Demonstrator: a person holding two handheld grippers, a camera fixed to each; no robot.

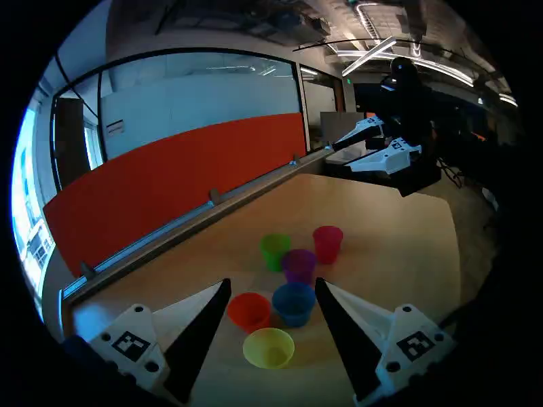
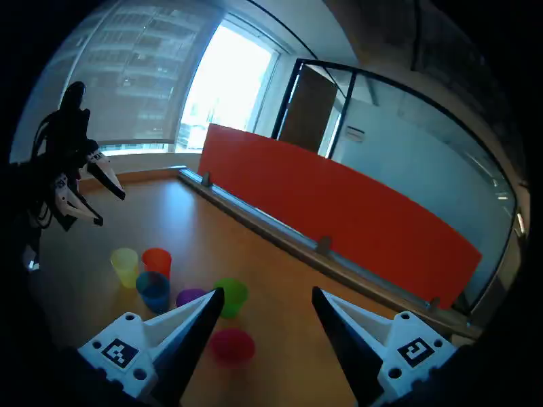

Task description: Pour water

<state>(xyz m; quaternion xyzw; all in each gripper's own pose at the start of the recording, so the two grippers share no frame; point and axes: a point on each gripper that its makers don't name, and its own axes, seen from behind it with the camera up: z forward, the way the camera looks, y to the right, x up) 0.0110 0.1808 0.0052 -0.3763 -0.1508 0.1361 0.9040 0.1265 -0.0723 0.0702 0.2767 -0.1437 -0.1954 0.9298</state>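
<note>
- Hovering over the wooden table (image 1: 394, 224), the left gripper (image 1: 272, 283) is holding its jaws spread, empty.
- The right gripper (image 2: 268, 292) is gaping too, gripping nothing.
- Six coloured cups (image 1: 294, 303) are sitting clustered on the table.

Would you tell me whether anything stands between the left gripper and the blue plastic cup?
Yes: the yellow plastic cup stands nearer the open left gripper, just before the blue plastic cup, with the orange plastic cup close beside it. From above, nothing visible covers it.
</note>
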